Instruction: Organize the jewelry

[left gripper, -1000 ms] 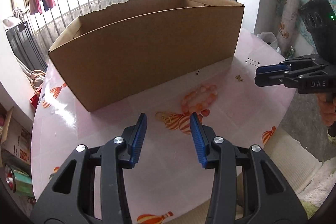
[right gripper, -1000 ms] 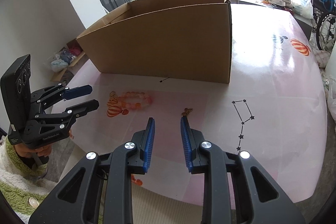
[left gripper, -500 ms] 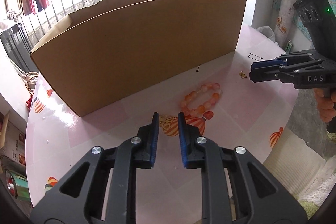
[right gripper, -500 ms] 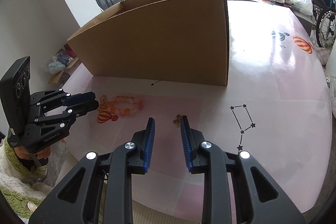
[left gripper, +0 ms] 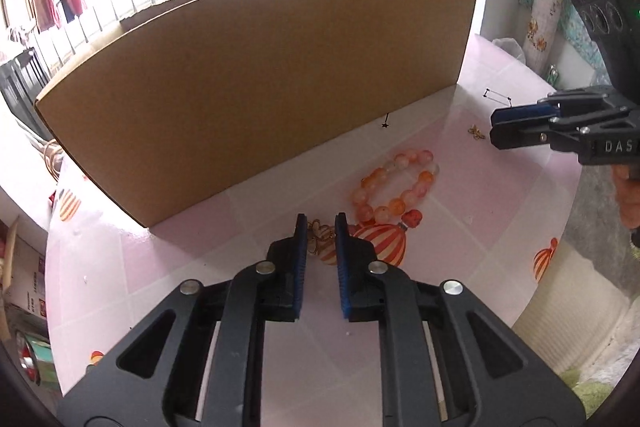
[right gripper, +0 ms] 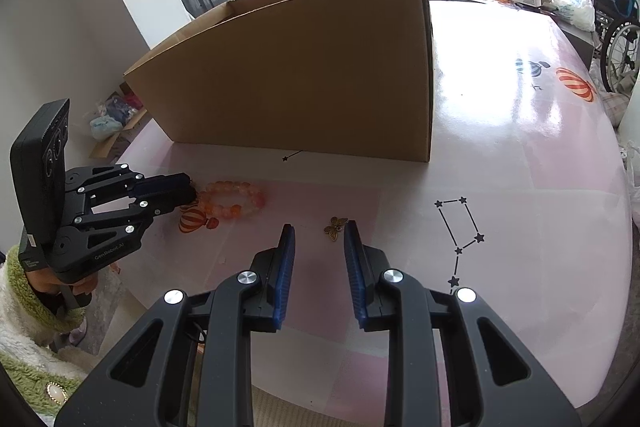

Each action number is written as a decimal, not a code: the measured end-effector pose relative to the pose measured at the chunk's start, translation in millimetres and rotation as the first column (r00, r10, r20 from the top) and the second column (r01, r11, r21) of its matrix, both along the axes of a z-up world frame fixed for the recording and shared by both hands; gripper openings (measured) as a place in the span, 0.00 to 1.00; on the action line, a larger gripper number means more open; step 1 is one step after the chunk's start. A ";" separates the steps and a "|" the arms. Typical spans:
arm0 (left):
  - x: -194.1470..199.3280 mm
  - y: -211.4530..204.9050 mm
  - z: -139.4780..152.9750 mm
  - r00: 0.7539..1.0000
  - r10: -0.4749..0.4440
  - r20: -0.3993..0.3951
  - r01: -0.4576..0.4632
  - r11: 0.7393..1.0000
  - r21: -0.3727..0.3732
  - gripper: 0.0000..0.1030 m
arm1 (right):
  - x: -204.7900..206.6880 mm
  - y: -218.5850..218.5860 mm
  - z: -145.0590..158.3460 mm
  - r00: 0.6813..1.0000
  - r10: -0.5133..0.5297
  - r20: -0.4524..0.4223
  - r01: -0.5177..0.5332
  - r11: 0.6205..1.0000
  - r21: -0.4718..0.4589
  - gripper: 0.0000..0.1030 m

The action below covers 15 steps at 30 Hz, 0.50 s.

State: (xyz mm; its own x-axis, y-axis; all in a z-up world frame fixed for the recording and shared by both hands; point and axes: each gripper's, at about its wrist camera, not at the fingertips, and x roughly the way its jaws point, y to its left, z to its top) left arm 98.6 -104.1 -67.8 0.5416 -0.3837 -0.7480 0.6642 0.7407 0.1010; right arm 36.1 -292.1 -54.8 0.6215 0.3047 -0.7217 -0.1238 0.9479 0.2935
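Note:
A bracelet of orange and pink beads (left gripper: 396, 183) lies on the pink table (left gripper: 492, 227) in front of a tall cardboard box (left gripper: 256, 83). My left gripper (left gripper: 320, 225) is low over the table just left of the bracelet. Its jaws are closing, with a small gold trinket (left gripper: 320, 235) in the narrow gap between the blue pads. A gold butterfly charm (right gripper: 335, 227) lies on the table between the tips of my right gripper (right gripper: 319, 229), nearer its right finger; the jaws are apart and do not touch it. The right wrist view shows the left gripper (right gripper: 188, 193) beside the bracelet (right gripper: 232, 201).
The cardboard box (right gripper: 304, 75) stands open-topped close behind both pieces. The table's front edge (right gripper: 256, 393) runs right under the grippers. Printed balloons and a star pattern (right gripper: 460, 227) mark the tabletop. A person's green fleecy sleeve (right gripper: 24, 331) shows at lower left.
My left gripper has moved forward and down to the gold trinket beside the bracelet, and its jaws have narrowed from wide to a small gap. The right gripper has hardly moved.

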 end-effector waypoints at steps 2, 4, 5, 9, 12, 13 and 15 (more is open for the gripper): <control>-2.0 -1.1 -0.1 1.000 0.001 0.012 -0.001 1.000 0.009 0.07 | -0.7 -0.4 -0.2 1.000 -0.004 0.000 0.004 1.000 0.001 0.25; -2.1 -0.4 0.1 1.000 0.006 0.013 -0.006 1.000 0.009 0.04 | -1.1 -0.4 -0.1 1.000 -0.010 0.002 0.010 1.000 0.001 0.25; -1.5 0.5 0.3 1.000 0.009 0.006 -0.009 1.000 0.001 0.03 | -1.5 -0.7 0.2 1.000 -0.013 0.004 0.013 1.000 0.002 0.25; -1.7 0.8 -1.0 1.000 0.018 0.005 -0.018 1.000 -0.005 0.00 | -3.5 -3.3 0.6 1.000 -0.026 0.016 0.026 1.000 -0.004 0.25; -2.9 1.7 -1.8 1.000 0.022 0.003 -0.022 1.000 -0.014 0.00 | -5.0 -3.0 -0.9 0.999 -0.026 0.026 0.026 0.999 -0.029 0.25; -3.1 2.2 -2.0 1.000 0.023 0.002 -0.023 1.000 -0.017 0.00 | -4.9 -3.2 -1.9 0.999 -0.025 0.026 0.026 0.999 -0.036 0.25; -3.5 3.2 -2.2 1.000 0.027 0.001 -0.027 0.999 -0.021 0.00 | -4.7 -2.4 -4.4 0.999 -0.023 0.027 0.024 0.998 -0.051 0.25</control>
State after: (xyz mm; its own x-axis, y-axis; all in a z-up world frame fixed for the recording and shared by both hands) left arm 95.0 -100.9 -69.9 0.5527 -0.3848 -0.7392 0.6439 0.7602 0.0858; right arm 31.5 -294.5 -59.2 0.6473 0.2526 -0.7191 -0.1087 0.9644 0.2409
